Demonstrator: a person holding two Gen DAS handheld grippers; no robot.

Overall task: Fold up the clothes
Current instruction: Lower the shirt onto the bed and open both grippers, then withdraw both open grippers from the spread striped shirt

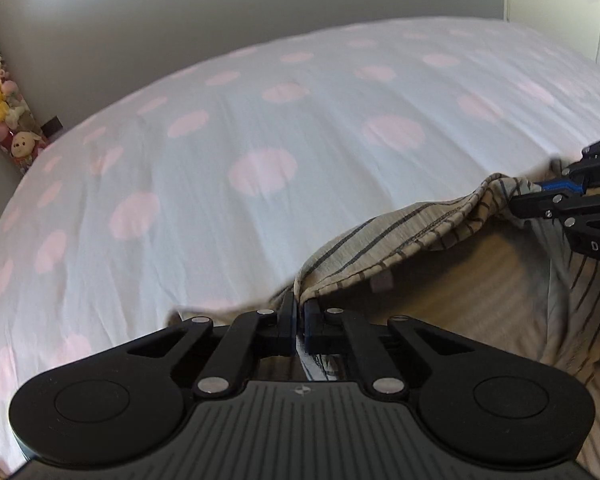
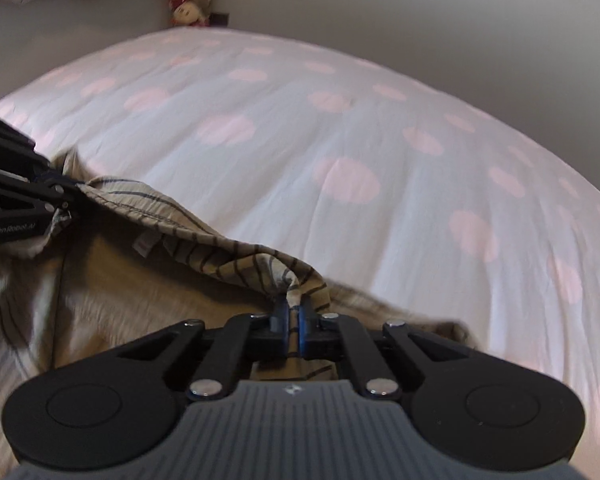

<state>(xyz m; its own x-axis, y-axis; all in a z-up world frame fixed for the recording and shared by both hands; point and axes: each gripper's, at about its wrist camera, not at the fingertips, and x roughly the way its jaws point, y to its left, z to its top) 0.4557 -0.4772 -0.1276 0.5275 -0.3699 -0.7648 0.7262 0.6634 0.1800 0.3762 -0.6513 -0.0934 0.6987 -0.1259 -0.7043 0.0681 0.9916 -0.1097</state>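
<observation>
Beige striped shirt (image 1: pixel 384 240) hangs over the bed (image 1: pixel 228 128), its hem pinched by left tool (image 1: pixel 299 312) and right tool (image 2: pixel 294 312), both clamped tight. Keep hem taut and level, carry it forward evenly. Readable: "GenRobot.AI", "DAS"; shirt tag likely too blurred.

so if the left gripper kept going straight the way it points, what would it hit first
Probably the polka-dot bed sheet. The left gripper is shut on the edge of the striped garment and angled downward, with only sheet ahead of its fingers. Depth is hard to judge.
</observation>
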